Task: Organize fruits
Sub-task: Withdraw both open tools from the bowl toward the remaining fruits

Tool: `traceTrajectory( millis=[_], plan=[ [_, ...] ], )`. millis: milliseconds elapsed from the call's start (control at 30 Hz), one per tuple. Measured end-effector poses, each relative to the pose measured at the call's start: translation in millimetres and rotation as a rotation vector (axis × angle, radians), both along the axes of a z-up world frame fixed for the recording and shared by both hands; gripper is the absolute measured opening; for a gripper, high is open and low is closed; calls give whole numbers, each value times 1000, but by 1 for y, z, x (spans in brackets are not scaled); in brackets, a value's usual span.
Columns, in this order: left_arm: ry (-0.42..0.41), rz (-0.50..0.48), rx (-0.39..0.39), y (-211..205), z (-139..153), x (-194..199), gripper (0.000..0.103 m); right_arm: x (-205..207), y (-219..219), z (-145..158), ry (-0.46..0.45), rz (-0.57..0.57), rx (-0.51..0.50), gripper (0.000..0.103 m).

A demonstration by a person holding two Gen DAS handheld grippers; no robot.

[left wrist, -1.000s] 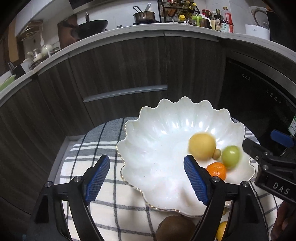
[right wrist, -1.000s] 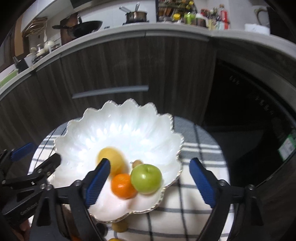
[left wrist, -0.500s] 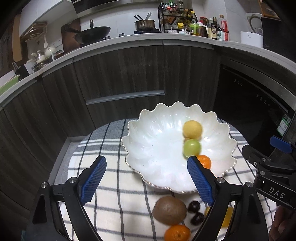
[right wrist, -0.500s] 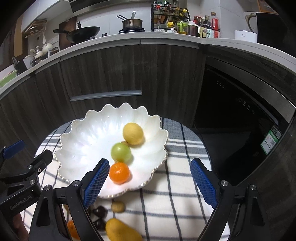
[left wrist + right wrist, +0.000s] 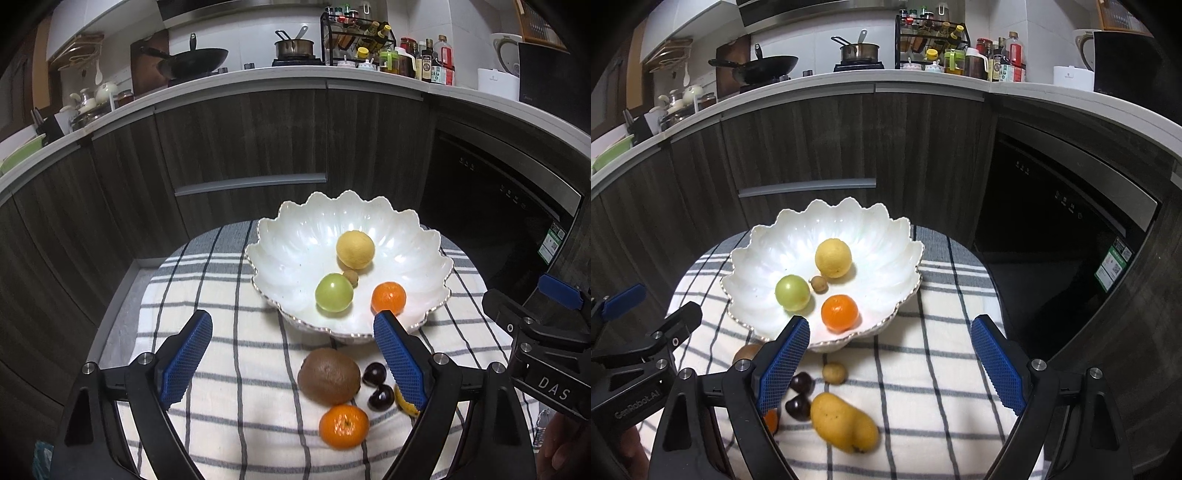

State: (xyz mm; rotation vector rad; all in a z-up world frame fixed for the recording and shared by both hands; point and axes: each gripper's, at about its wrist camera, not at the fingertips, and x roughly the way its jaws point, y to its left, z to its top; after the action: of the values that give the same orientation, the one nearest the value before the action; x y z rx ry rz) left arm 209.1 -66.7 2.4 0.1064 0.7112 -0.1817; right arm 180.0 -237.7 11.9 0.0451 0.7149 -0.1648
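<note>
We see a round tabletop [image 5: 229, 424] under a white cloth with grey stripes, in front of dark kitchen cabinets [image 5: 240, 144]. A white scalloped bowl [image 5: 295, 236] sits toward the far edge of the tabletop. Inside it lie a lemon [image 5: 355, 249], a green apple [image 5: 333, 292], a tangerine [image 5: 388, 296] and a small brown fruit [image 5: 351, 277] that touches the apple.

Outside the bowl, toward the near edge, lie a kiwi [image 5: 328, 375], two dark chestnuts [image 5: 378, 386], a second tangerine [image 5: 344, 426], a mango [image 5: 843, 422] and another small brown fruit [image 5: 834, 372].

Our left gripper [image 5: 291, 360] hovers over the cloth with its blue fingers [image 5: 188, 356] spread wide and empty. Our right gripper [image 5: 890, 365] hangs just beside it, its fingers [image 5: 995, 365] also released and grasping nothing.
</note>
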Motion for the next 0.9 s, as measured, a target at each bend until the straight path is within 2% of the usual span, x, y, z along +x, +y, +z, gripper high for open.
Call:
traceTrajectory(
  millis=[900],
  plan=[
    [93, -8, 28, -13, -59, -30, 92, -35, -11, -51, 75, -28, 52, 90]
  ],
)
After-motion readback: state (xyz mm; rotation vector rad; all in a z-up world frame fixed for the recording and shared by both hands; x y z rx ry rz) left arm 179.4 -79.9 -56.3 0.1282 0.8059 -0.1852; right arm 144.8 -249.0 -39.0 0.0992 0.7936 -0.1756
